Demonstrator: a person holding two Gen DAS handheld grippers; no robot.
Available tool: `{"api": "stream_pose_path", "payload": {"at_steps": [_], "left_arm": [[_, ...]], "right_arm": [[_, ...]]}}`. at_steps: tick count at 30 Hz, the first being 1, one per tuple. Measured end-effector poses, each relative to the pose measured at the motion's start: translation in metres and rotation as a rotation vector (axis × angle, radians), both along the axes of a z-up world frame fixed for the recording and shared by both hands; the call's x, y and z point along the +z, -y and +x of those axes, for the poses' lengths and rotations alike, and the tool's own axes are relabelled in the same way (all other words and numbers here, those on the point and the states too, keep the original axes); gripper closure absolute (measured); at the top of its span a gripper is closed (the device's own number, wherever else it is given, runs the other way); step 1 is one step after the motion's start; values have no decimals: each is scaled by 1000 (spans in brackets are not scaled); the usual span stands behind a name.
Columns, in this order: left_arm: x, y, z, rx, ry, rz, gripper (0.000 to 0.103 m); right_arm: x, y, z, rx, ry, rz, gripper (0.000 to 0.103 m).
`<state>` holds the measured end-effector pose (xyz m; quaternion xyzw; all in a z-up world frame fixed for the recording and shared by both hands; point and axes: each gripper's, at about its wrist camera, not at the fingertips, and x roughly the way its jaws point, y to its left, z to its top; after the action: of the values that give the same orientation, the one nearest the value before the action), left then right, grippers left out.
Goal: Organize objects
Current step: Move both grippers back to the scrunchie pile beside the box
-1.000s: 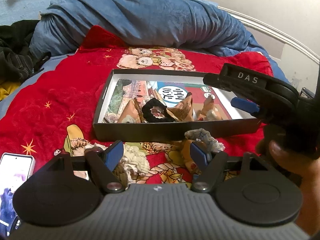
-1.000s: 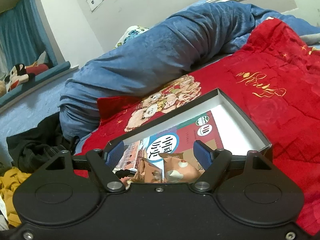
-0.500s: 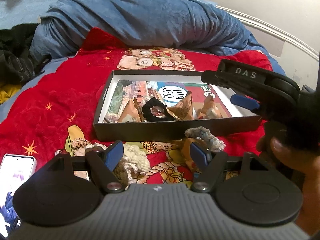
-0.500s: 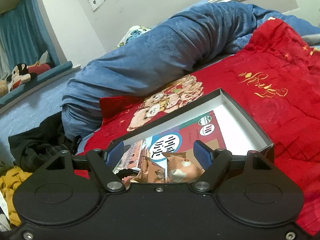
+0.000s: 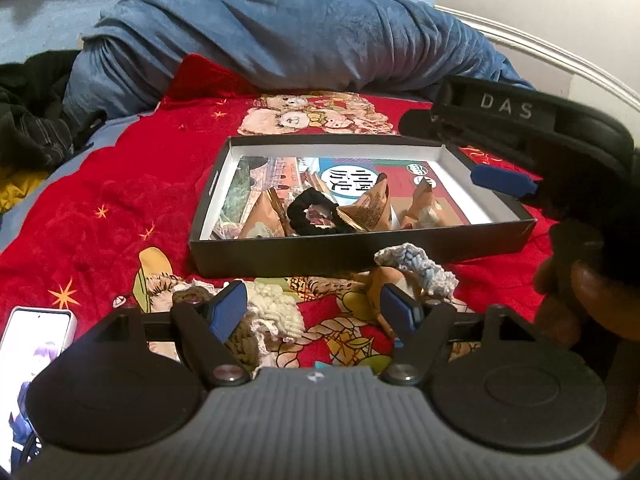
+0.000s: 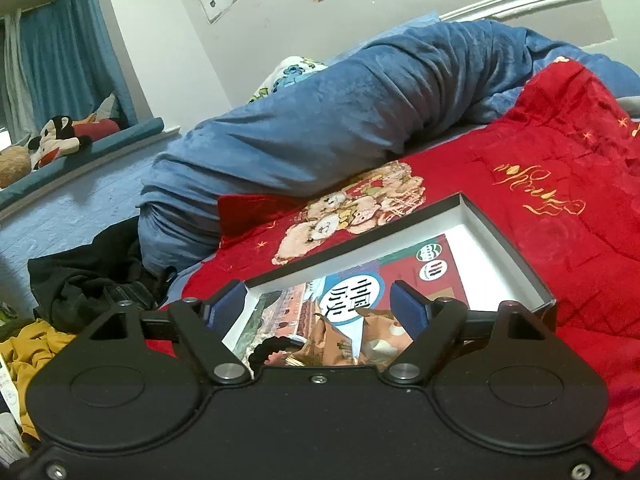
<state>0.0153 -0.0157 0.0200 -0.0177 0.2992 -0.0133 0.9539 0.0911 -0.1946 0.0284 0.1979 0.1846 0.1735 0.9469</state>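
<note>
Black box (image 5: 360,258) on red blanket (image 5: 100,208), knitted pieces (image 5: 276,316) before it, left gripper (image 5: 314,308) wide, empty, right gripper (image 6: 318,306) wide over box, jaws just opening, phone (image 5: 36,328) at left.

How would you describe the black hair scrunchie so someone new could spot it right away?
On the red blanket sits a shallow black box with a book lying flat inside. The black scrunchie rests on the book near the front wall, between tan paper packets; it is the only dark fuzzy ring there.
</note>
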Motion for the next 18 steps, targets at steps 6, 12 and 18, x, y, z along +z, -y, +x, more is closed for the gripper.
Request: {"api": "stream_pose_path", "payload": {"at_steps": [6,12,18], "left_arm": [[-2,2,-3,14,-2,2,20],[-4,3,-2,39,-6,32,19],[0,-12,-2,154,44,5,19]], "right_arm": [[-1,4,-7,-4,-12,11,23],[-3,5,-21,-11,-25,4,23],[-7,6,-33,-24,-32,-14,22]]}}
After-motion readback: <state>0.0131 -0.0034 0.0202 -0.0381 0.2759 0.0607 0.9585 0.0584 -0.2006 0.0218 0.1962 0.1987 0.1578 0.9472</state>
